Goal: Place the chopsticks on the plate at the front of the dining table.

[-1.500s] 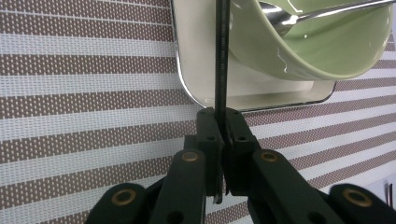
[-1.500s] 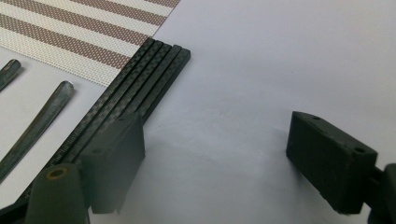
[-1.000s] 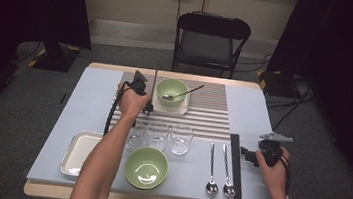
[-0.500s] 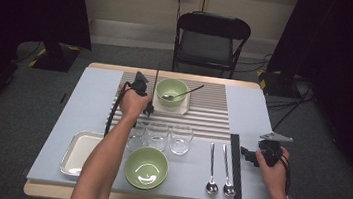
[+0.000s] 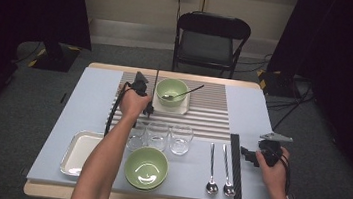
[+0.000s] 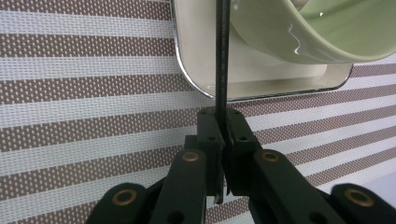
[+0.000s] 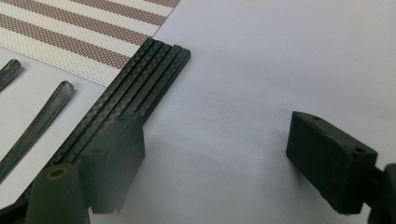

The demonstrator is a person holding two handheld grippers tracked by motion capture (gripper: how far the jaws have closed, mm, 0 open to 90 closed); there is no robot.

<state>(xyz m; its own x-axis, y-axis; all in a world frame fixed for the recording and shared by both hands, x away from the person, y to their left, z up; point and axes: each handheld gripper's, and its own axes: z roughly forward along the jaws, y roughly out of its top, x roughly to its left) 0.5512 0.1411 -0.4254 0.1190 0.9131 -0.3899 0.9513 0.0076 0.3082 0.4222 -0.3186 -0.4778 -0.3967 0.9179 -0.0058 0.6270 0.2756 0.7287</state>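
My left gripper [image 5: 149, 109] [image 6: 223, 140] is shut on a thin black chopstick [image 5: 155, 84] [image 6: 222, 56] near its end. The stick runs over the striped mat [image 5: 213, 115] along the left edge of a small white tray [image 6: 205, 70] that holds a green bowl [image 5: 172, 91] [image 6: 299, 32]. A black utensil [image 5: 188, 93] rests in that bowl. My right gripper [image 5: 247, 154] [image 7: 215, 135] stands open over the pale tabletop, just right of a bundle of black chopsticks [image 5: 235, 167] [image 7: 140, 84], with nothing between its fingers.
Three glasses [image 5: 158, 135] stand in a row at mid-table. In front of them sit a second green bowl [image 5: 146, 168] and a white tray [image 5: 79, 152] to its left. Two spoons [image 5: 220, 170] [image 7: 42, 121] lie left of the chopstick bundle. A folding chair [image 5: 211, 40] stands beyond the table.
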